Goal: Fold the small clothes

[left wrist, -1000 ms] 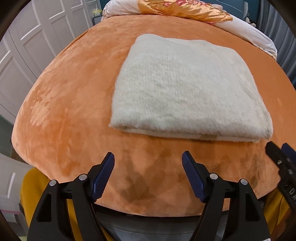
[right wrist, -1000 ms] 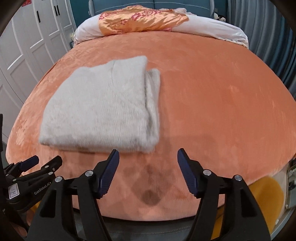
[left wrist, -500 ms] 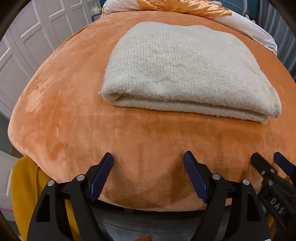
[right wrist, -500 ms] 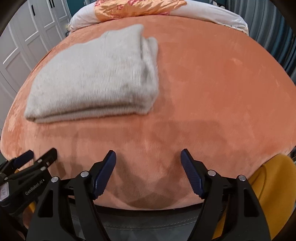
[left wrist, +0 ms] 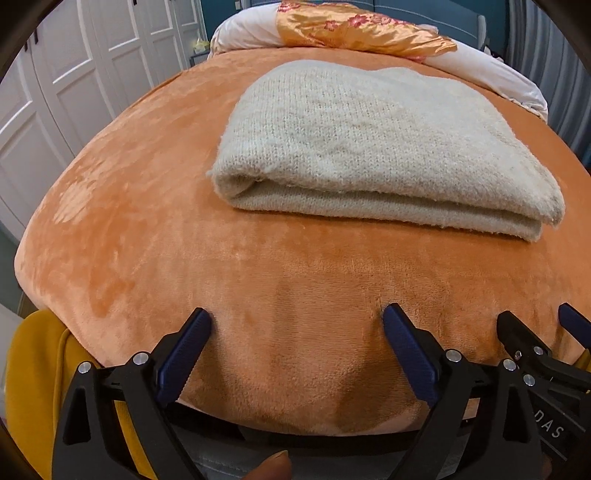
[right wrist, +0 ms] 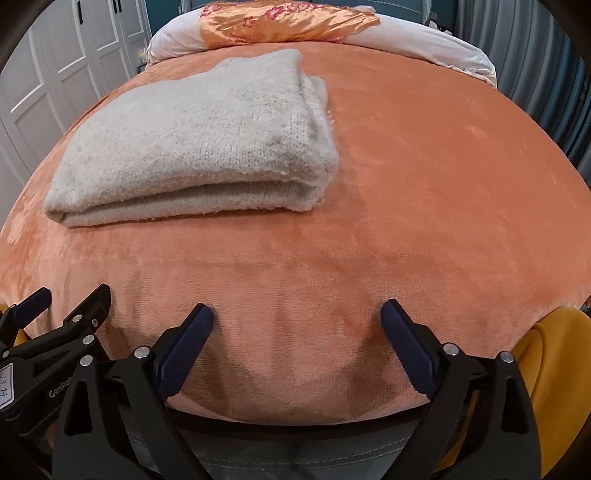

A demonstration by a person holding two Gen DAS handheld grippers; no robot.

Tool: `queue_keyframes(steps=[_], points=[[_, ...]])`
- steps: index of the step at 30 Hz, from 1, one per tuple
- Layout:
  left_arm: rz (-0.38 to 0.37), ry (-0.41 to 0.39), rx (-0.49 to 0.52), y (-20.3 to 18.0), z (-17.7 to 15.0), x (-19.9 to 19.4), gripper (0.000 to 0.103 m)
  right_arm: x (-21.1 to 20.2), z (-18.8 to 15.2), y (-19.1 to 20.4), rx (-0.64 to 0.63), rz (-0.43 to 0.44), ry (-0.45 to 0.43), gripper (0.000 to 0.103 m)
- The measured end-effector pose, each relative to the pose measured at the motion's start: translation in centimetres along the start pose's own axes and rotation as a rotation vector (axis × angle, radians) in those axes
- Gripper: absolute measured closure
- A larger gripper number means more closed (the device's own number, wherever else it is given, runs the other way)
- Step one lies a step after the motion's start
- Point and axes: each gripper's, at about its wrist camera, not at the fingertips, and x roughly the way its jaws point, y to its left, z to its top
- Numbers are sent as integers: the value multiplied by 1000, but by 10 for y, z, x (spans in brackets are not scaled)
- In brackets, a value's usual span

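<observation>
One folded sweater [left wrist: 376, 147] on the bed, just the one. One orange blanket [left wrist: 147, 240] under it. Far end: one white pillow [left wrist: 243, 33], one orange floral cloth [left wrist: 354, 31] over it. Two grippers near: left [left wrist: 297, 321], right [right wrist: 296, 320]. Yellow sleeves [left wrist: 33, 369] at the near corners, two.

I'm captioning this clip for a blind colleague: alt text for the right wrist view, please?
A folded cream sweater lies on an orange blanket, untouched. Nearer, the right gripper is opening with nothing between its jaws; the left gripper shows at lower left.
</observation>
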Motion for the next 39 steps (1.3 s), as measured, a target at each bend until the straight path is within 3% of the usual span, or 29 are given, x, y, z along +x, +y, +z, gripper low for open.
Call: queue_keyframes(steps=[14, 39], points=[[5, -103, -74, 6, -13, 0, 5, -2, -17, -4, 9, 1, -102, 5], [-3, -109, -80, 8, -12, 1, 5, -2, -15, -6, 7, 1, -109, 5]])
